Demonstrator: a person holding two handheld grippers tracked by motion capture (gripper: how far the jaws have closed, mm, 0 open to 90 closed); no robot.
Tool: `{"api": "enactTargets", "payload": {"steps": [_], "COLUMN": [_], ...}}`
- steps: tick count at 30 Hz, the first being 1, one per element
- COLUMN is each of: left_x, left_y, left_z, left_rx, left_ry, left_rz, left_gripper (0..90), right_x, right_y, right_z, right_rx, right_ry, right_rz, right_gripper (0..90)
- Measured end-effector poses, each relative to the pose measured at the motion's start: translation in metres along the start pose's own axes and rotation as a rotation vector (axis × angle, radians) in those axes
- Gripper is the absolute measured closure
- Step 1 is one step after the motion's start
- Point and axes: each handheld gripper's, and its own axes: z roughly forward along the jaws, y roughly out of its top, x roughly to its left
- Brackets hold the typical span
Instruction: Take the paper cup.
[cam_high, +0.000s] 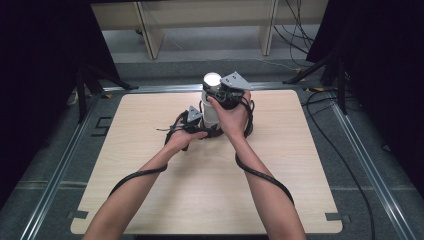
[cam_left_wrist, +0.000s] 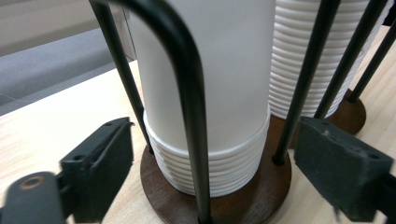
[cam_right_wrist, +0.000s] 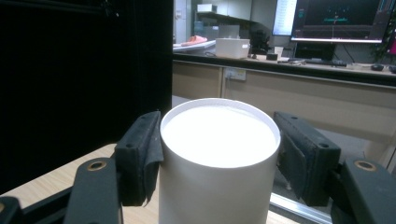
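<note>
Between the right gripper's (cam_right_wrist: 219, 154) pads: a white paper cup (cam_right_wrist: 218, 163), bottom up, clenched on both sides near its flat end. Behind it in the right gripper view, a dark curtain, a counter and monitors. Seen from the high view, that same right gripper (cam_high: 226, 96) raised over the middle of the table (cam_high: 150, 150), hand wrapped over its body, wrist bent, forearm coming up from the lower right, cup (cam_high: 211, 102) standing upright above the holder.

Lower down, the left gripper (cam_left_wrist: 210, 172) released, jaws spread either side of a round brown wooden base (cam_left_wrist: 233, 205) and touching nothing. Rising from that base, black wire rods (cam_left_wrist: 187, 93) caging a stack of white cups (cam_left_wrist: 208, 107), ribbed rims piled at the bottom. Just beside it in the left gripper view, a second stack (cam_left_wrist: 299, 56) on its own base. From above, left gripper (cam_high: 190, 125) held low and level near the tabletop, just left of the holder, forearm stretched in from the lower left, cable looped round it.
</note>
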Motion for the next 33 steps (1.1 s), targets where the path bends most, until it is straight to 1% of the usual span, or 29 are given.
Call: {"api": "enactTargets", "payload": {"steps": [1,2,3,4,5,6,8,9,10,11,12,13,14,15,17,18,19,20,21,22,23,24,25,26,27,29,31,32,33], "left_x": [0.0,-0.001,-0.001,-0.001,-0.001,-0.001,-0.001,-0.002,-0.002,-0.003,-0.005,-0.005,-0.006,-0.006,-0.008,-0.008,-0.008,-0.009,-0.01,-0.01,-0.009,-0.009,-0.008,-0.009,-0.009,-0.009,-0.009,-0.01,-0.01], "left_y": [0.001,0.002,0.004,0.004,0.006,0.006,0.008,0.008,0.008,0.009,0.009,0.009,0.009,0.009,0.009,0.009,0.008,0.008,0.008,0.007,0.007,0.007,0.006,0.004,0.003,0.001,-0.002,-0.003,-0.004], "left_z": [-0.001,-0.003,-0.006,-0.007,-0.01,-0.012,-0.015,-0.016,-0.019,-0.021,-0.023,-0.025,-0.027,-0.029,-0.033,-0.035,-0.037,-0.04,-0.043,-0.046,-0.048,-0.049,-0.052,-0.055,-0.057,-0.061,-0.065,-0.068,-0.07], "left_rx": [-0.002,0.0,0.001,0.0,0.019,0.02,0.024,0.017,0.02,0.022,0.008,0.008,0.009,0.014,0.006,0.005,0.003,0.003,-0.008,-0.013,-0.023,-0.029,-0.027,-0.032,-0.031,-0.032,-0.036,-0.033,-0.034], "left_ry": [-0.002,0.0,-0.002,0.001,0.004,0.003,0.0,-0.003,-0.005,-0.004,-0.005,-0.008,-0.007,-0.001,-0.001,-0.003,-0.007,-0.007,-0.01,-0.013,-0.013,-0.013,-0.014,-0.016,-0.017,-0.021,-0.025,-0.024,-0.025], "left_rz": [0.003,0.004,0.009,0.016,0.032,0.026,0.024,0.016,0.025,0.034,0.023,0.025,0.028,0.039,0.062,0.061,0.061,0.059,0.052,0.053,0.074,0.073,0.077,0.075,0.076,0.073,0.068,0.072,0.07], "left_gripper": [9.4,9.0,8.5,8.2,7.0,7.0,6.5,6.4,6.4,6.4,6.3,6.3,6.4,6.6,6.7,6.7,6.7,6.7,6.7,6.7,6.7,6.7,6.7,6.7,6.7,6.7,6.6,6.6,6.7], "right_x": [0.002,0.0,0.002,0.001,0.001,0.001,0.0,-0.001,-0.002,-0.001,0.0,-0.001,-0.003,-0.001,-0.001,-0.001,0.0,0.001,0.0,0.0,0.001,0.0,0.001,0.0,0.001,0.001,0.001,0.002,0.002], "right_y": [0.0,0.001,0.0,0.001,0.0,0.0,-0.001,-0.001,-0.002,-0.002,-0.003,-0.004,-0.004,-0.005,-0.005,-0.006,-0.006,-0.006,-0.006,-0.007,-0.007,-0.007,-0.008,-0.008,-0.009,-0.009,-0.011,-0.011,-0.012], "right_z": [-0.002,-0.002,-0.003,-0.004,-0.006,-0.006,-0.008,-0.009,-0.01,-0.012,-0.013,-0.015,-0.016,-0.019,-0.02,-0.021,-0.023,-0.024,-0.025,-0.027,-0.028,-0.028,-0.03,-0.031,-0.033,-0.033,-0.034,-0.036,-0.036], "right_rx": [0.002,-0.007,0.002,-0.006,-0.008,-0.008,-0.001,-0.002,0.0,0.009,0.002,0.008,-0.001,0.0,0.0,-0.003,0.008,0.008,0.004,0.002,0.011,0.002,0.007,0.004,0.007,0.007,0.005,0.018,0.015], "right_ry": [0.0,-0.001,0.007,0.003,0.007,0.007,0.008,0.006,0.004,0.01,0.009,0.011,0.01,0.018,0.013,0.023,0.021,0.019,0.024,0.026,0.027,0.031,0.031,0.031,0.04,0.039,0.044,0.046,0.047], "right_rz": [0.025,-0.001,0.02,0.0,-0.003,-0.003,0.013,0.008,-0.002,0.019,0.032,0.031,0.009,0.037,0.042,0.035,0.042,0.049,0.034,0.029,0.037,0.029,0.046,0.033,0.043,0.037,0.045,0.065,0.055], "right_gripper": [35.6,35.6,35.6,35.6,35.6,35.6,35.6,35.6,35.6,35.6,35.6,35.6,35.6,35.6,35.6,35.6,35.6,35.6,35.6,35.6,35.6,35.6,35.6,35.6,35.6,35.6,35.6,35.5,35.6]}}
